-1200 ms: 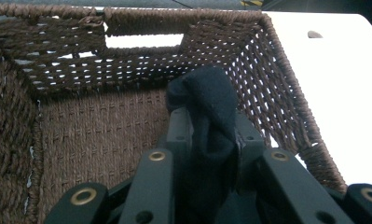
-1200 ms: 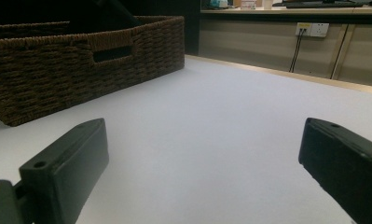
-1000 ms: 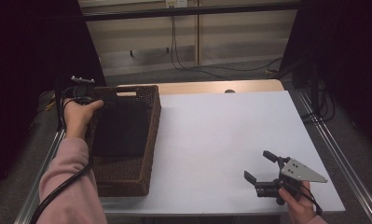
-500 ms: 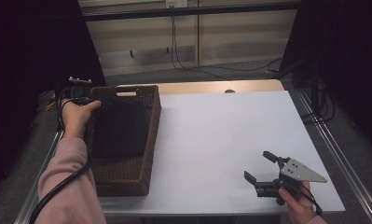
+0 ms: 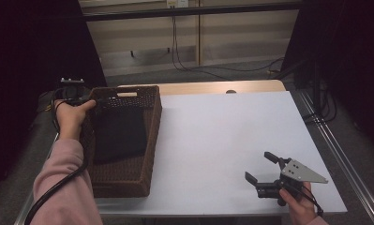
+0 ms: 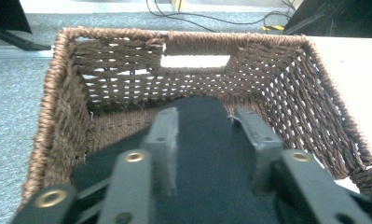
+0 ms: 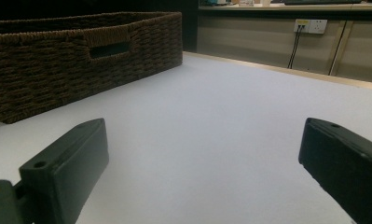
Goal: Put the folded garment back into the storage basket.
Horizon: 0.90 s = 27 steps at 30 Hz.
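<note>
While left hand-held gripper [image 6: 207, 140] hovers parted over black cloth [image 6: 197, 154] in basket [image 5: 147, 140], descend straight, pinch centre; right hand-held gripper [image 5: 264, 168] wide open, desk [image 5: 222, 140] 5 o'clock.

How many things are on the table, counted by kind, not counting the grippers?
Brown woven wicker basket: 1
Black folded cloth inside the basket: 1
Total: 2
</note>
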{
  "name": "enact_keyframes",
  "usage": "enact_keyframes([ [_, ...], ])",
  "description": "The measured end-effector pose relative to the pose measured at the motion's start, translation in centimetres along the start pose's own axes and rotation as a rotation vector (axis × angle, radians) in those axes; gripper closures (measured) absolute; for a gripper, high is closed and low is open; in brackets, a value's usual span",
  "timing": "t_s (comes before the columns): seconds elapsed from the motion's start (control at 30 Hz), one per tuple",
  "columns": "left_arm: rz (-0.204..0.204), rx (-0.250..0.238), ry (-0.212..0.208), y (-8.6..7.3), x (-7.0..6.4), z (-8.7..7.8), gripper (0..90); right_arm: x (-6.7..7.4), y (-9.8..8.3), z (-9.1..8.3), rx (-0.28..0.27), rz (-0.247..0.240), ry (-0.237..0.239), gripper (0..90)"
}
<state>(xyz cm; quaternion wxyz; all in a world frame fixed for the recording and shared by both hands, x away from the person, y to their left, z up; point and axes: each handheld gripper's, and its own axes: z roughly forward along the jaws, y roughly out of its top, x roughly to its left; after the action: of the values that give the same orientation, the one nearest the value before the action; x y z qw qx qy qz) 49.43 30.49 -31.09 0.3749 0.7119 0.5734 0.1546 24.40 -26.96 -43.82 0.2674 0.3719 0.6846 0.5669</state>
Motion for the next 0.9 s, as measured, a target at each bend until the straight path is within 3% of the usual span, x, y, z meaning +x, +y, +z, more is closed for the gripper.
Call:
enact_keyframes([
  [0.6, -0.014, -0.060, -0.074, -1.9, -1.9, -1.5, 36.0, 0.1, 0.1, -0.2, -0.006, -0.010, -0.004, 1.5],
  [0.9, 0.010, -0.098, -0.120, -2.8, -3.5, -1.9, 28.5, 0.2, 0.1, -0.2, -0.009, -0.008, -0.002, 1.5],
])
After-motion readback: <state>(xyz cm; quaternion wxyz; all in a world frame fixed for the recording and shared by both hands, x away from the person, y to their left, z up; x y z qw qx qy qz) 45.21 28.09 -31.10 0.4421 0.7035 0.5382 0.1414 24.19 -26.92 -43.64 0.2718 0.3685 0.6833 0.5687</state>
